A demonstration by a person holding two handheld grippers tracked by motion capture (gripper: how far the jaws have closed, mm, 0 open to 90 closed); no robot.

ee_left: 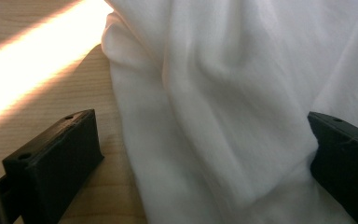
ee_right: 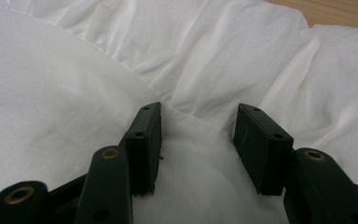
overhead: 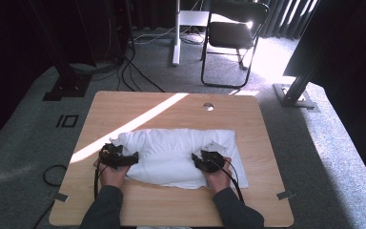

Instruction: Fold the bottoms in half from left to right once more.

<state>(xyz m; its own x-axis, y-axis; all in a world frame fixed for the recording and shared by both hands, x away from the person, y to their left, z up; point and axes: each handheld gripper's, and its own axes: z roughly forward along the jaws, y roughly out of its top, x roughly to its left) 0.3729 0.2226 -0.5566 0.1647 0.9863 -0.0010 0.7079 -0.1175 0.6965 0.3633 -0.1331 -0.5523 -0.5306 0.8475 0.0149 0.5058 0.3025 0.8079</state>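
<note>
Two claws: both rest at the near edge of a white cloth (overhead: 174, 155), one at each end.
High view, left gripper (overhead: 134, 158): it sits at the cloth's left end, its tips pointing across the fabric toward the other claw.
High view, right gripper (overhead: 196, 159): it lies on the cloth's right part, angled inward, with a folded corner of fabric just beyond it.
High view, table (overhead: 124, 107): wooden, with a sunlit stripe running away from the left claw toward the far side.
Left gripper view, jaws: spread wide, one at each side of the frame, pressing on nothing.
Left gripper view, cloth (ee_left: 223, 107): a bunched fold lies between and ahead of the jaws; the left jaw sits over bare table (ee_left: 37, 88), the right jaw against the fabric.
Right gripper view, jaws: about half spread, with a raised ridge of fabric between them; I cannot tell whether the pads pinch it.
Right gripper view, cloth (ee_right: 65, 98): crumpled folds surround the claw on every side, bare wood showing far ahead at the right.
</note>
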